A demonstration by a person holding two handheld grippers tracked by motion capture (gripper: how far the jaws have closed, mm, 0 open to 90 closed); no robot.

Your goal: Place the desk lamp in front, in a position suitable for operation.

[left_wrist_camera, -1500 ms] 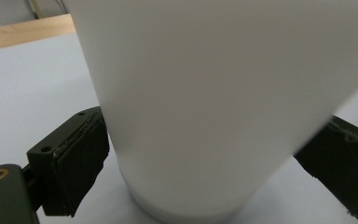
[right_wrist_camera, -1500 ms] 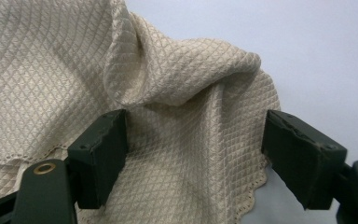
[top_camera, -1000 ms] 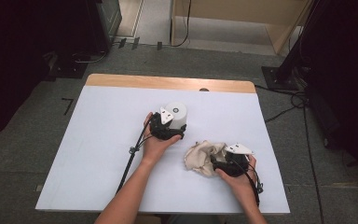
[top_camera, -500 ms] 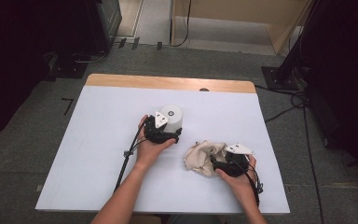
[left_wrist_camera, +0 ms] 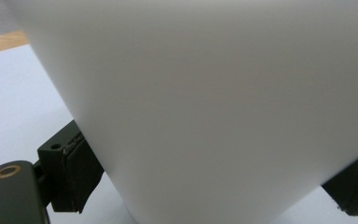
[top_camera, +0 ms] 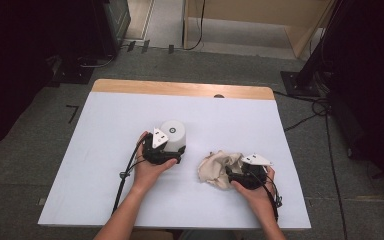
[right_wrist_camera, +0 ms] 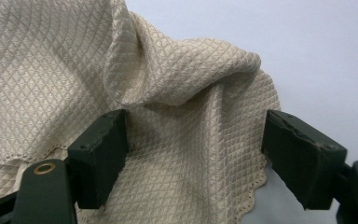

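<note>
- High view looks forward and down from above the person's side, taking in the whole tabletop (top_camera: 105, 150).
- Left gripper view sits very near, white cup (left_wrist_camera: 214, 102) pressed between its jaws.
- Right gripper view looks closely along its jaws at the cloth (right_wrist_camera: 51, 70) between them; the high view shares both.

cup (top_camera: 174, 134): on your table (top_camera: 105, 150), mid-left
cloth (top_camera: 219, 167): right of your cup, nearer you

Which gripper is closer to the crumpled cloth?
The right gripper. Its open jaws sit around a fold of the cream cloth. The left gripper is off to the cloth's left, clamped on the white cup.
</note>
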